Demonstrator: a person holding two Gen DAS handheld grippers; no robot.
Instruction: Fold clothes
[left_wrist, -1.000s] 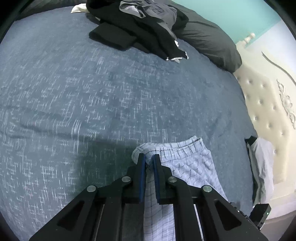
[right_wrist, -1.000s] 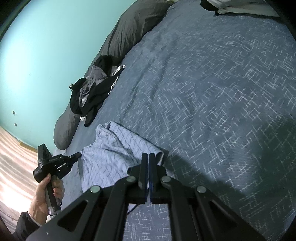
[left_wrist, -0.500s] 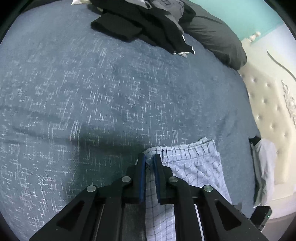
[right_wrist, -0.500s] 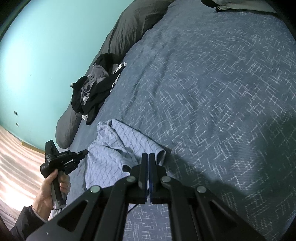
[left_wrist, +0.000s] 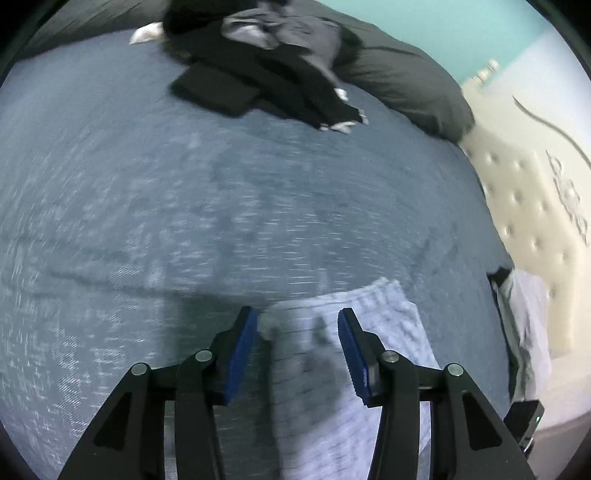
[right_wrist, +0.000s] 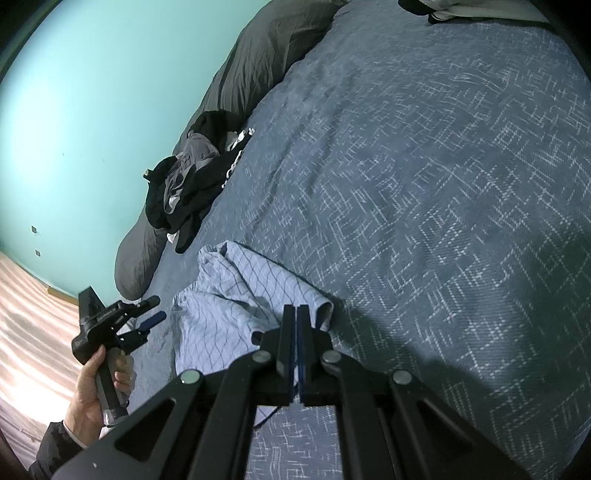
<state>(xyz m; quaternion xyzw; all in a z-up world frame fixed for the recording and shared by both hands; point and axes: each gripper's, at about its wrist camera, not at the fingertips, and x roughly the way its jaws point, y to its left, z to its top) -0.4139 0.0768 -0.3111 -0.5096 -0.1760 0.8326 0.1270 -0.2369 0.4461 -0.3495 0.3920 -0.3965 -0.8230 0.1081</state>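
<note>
Your left hand (right_wrist: 96, 384) holds the left gripper (left_wrist: 297, 332) with its blue pads (left_wrist: 242, 345) spread apart, hovering over the checked shorts (left_wrist: 345, 373) and gripping nothing. The shorts lie rumpled on the blue bedspread (right_wrist: 424, 177) near the bed's edge. Beyond them a dark clothes pile (right_wrist: 192, 177) rests against the grey pillows (right_wrist: 258, 62). Your right gripper (right_wrist: 296, 332) has its fingers pressed together on the shorts' hem, with the cloth bunched just ahead of the tips. In the left wrist view, a tufted headboard (left_wrist: 532, 206) stands at right.
</note>
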